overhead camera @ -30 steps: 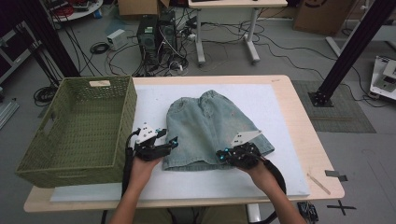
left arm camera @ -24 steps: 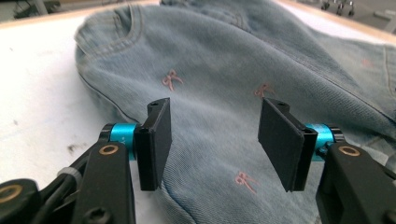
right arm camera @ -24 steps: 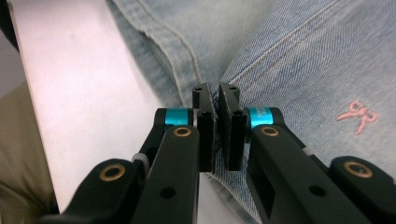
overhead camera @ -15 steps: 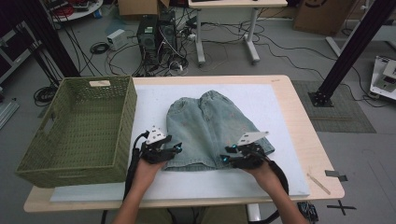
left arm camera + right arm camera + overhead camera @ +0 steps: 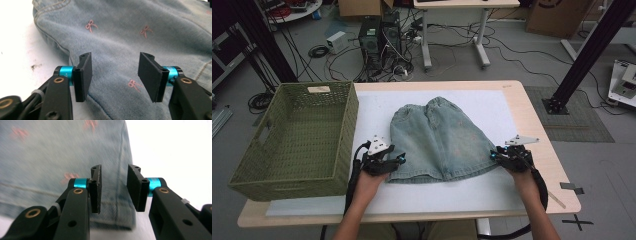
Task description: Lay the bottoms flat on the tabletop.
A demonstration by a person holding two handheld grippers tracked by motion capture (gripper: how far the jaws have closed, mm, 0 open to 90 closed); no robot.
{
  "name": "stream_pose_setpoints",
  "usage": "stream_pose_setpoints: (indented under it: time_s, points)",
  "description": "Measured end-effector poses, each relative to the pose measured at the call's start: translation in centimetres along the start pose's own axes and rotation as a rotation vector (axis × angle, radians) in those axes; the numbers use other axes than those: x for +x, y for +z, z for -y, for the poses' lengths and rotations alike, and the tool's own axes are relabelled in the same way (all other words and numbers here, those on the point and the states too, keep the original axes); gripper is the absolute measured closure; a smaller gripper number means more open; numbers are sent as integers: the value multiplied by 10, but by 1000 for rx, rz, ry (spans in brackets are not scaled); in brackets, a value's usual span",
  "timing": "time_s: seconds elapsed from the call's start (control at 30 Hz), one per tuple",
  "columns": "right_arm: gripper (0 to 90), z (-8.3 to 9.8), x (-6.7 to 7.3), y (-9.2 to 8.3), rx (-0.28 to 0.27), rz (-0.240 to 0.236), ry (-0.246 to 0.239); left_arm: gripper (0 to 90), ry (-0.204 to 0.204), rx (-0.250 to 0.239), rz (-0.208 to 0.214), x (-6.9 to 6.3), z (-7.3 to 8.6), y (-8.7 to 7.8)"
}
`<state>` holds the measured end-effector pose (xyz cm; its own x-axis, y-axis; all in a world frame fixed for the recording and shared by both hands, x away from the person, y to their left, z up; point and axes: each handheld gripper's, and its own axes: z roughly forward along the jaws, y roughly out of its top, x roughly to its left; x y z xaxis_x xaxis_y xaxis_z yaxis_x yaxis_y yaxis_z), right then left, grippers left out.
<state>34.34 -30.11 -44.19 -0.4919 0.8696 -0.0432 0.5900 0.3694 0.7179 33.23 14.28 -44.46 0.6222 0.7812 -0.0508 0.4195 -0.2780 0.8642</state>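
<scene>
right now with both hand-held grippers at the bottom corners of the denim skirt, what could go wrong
1. The right hand-held gripper stands open over the side seam of the denim skirt; its jaws have just been closing, and could pinch one layer or slip off.
2. The left hand-held gripper sits open over the hem, inward of the corner, so a lift may come up uneven.
3. The green basket is close beside the left hand, so a swing could snag its rim.

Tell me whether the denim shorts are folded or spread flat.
Spread flat. The denim shorts lie open on the white mat, waistband at the far end and hem toward the person, with no fold-over visible.
</scene>
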Motion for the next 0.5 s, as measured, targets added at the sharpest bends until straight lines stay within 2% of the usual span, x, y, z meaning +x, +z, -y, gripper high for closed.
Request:
stream_pose_setpoints:
  time_s: [0.07,0.17,0.3,0.5]
  points:
    - [772,4,0,2,13,9,-20,469,4,6,5,-1,1,1]
    - [884,5,-1,-1,22,0,-8,481,10,3,15,-2,0,2]
    - [900,4,3,-6,61,10,-82,492,15,5,16,-3,1,2]
    - [900,12,1,-28,51,-5,-92,491,8,-6,10,0,0,-1]
